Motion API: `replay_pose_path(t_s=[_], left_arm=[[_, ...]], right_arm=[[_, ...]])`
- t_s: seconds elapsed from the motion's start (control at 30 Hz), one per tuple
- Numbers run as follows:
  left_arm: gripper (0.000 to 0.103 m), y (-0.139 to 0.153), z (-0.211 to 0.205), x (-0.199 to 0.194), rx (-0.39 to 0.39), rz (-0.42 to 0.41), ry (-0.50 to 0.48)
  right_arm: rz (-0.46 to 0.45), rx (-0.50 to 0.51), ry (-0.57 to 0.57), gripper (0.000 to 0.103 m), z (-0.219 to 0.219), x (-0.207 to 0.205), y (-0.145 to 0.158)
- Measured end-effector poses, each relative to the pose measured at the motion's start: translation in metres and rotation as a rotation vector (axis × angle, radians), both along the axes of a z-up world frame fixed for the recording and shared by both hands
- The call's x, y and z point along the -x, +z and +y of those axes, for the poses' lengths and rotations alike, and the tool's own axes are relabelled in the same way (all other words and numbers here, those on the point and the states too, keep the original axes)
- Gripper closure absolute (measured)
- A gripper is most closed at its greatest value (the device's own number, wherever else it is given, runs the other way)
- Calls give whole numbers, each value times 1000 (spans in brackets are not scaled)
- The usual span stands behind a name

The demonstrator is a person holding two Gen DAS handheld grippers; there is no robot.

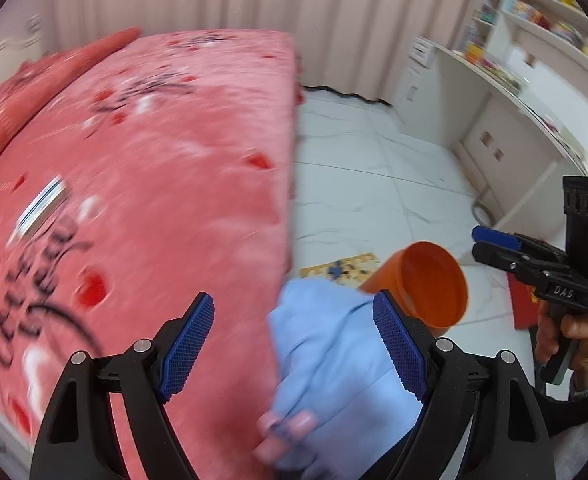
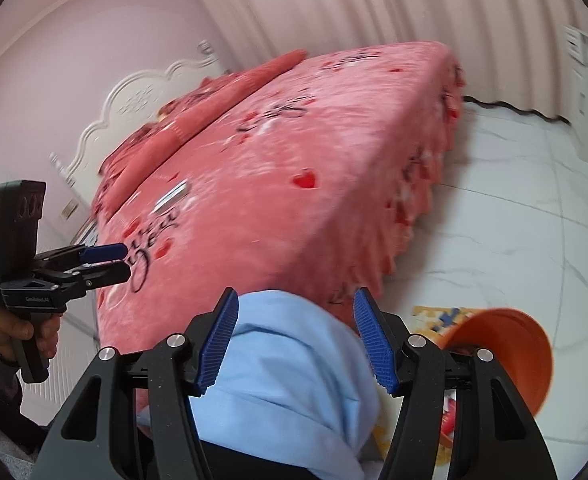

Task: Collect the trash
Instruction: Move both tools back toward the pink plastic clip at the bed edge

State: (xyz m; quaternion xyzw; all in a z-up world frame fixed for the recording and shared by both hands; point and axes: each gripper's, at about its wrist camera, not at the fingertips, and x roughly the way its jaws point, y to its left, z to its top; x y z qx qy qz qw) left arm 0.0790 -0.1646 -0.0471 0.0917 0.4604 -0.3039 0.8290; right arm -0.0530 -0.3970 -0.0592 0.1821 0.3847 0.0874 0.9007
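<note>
A striped wrapper-like piece of trash (image 1: 41, 210) lies on the pink bedspread (image 1: 165, 184); it also shows in the right wrist view (image 2: 172, 196), blurred. An orange bin (image 1: 434, 284) stands tilted on the floor by the bed's corner, also in the right wrist view (image 2: 506, 356). My left gripper (image 1: 294, 344) is open and empty above the bed's edge. My right gripper (image 2: 296, 340) is open and empty, over a light blue cloth (image 2: 285, 364). Each gripper shows in the other's view, the right one (image 1: 494, 244) and the left one (image 2: 105, 260).
A light blue cloth (image 1: 334, 352) covers a knee, with fingers on it. A puzzle mat (image 1: 342, 266) and a red item (image 1: 524, 304) lie on the white marble floor (image 1: 374, 168). A white desk (image 1: 494, 92) with shelves stands at the right. A curtain hangs behind the bed.
</note>
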Motion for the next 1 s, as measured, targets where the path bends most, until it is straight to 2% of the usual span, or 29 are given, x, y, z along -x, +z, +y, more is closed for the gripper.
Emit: replay_pose_path(t_s=[0.23, 0.47, 0.53, 0.77, 1.0], left_arm=[[22, 1, 62, 11, 19, 2, 111], [21, -5, 106, 27, 25, 2, 168], [15, -10, 117, 32, 26, 5, 193], [14, -28, 138, 46, 32, 42, 233], [14, -44, 134, 55, 28, 71, 215]], right_arm=[[8, 15, 157, 42, 73, -25, 6], [23, 41, 319, 42, 139, -41, 8], [27, 53, 371, 42, 158, -43, 8], [82, 122, 511, 41, 197, -42, -9], [153, 145, 559, 41, 207, -34, -37]])
